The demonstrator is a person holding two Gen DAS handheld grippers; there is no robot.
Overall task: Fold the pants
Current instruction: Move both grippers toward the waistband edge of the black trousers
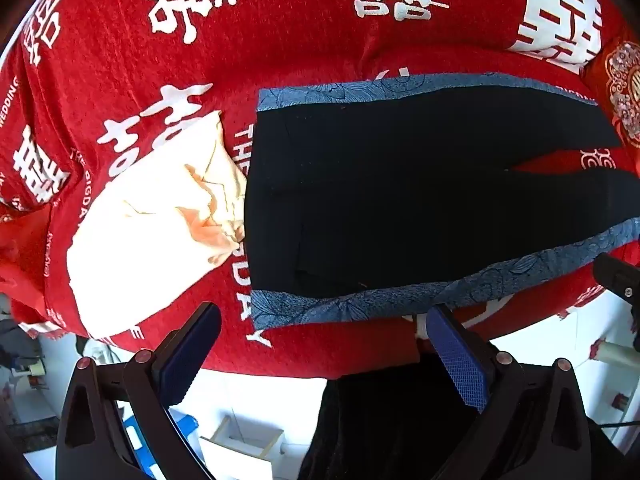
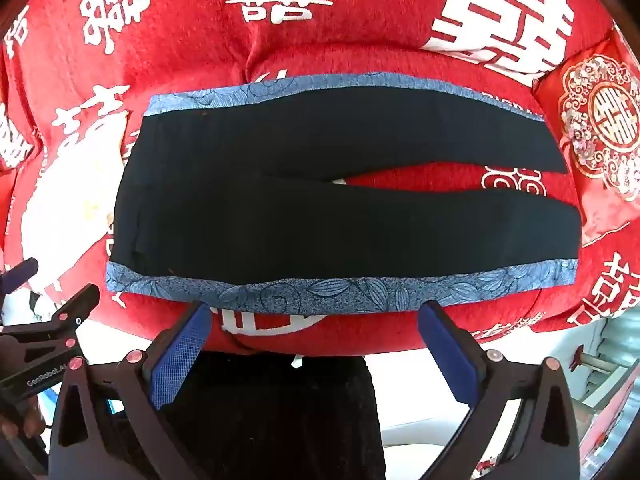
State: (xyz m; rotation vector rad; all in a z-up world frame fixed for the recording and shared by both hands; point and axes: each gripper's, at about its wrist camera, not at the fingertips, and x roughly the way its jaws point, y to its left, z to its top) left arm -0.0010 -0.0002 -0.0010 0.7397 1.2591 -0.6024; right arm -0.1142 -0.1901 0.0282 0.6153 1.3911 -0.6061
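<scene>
- Two grippers, both spread wide and empty, hovering at the near edge of the red bedspread printed with white characters (image 2: 360,52).
- Far left: crumpled cream-white cloth (image 1: 160,216), just beside the waistband end, not part of the job.
- Left gripper (image 1: 320,344), blue pads apart, nearest the waist end of the black pants with blue floral side stripes (image 2: 320,220); its black frame also visible at the left edge of the right view.
- Pants flat on the bedspread, long axis running left to right, waist left, legs splitting in a V toward the right.
- Right gripper (image 2: 316,332), likewise gaping, just short of the near floral stripe, closer to the legs.
- Far right: red embroidered cushion (image 2: 600,128), beside the hems.
- Likely next: one gripper per end of the near edge.
</scene>
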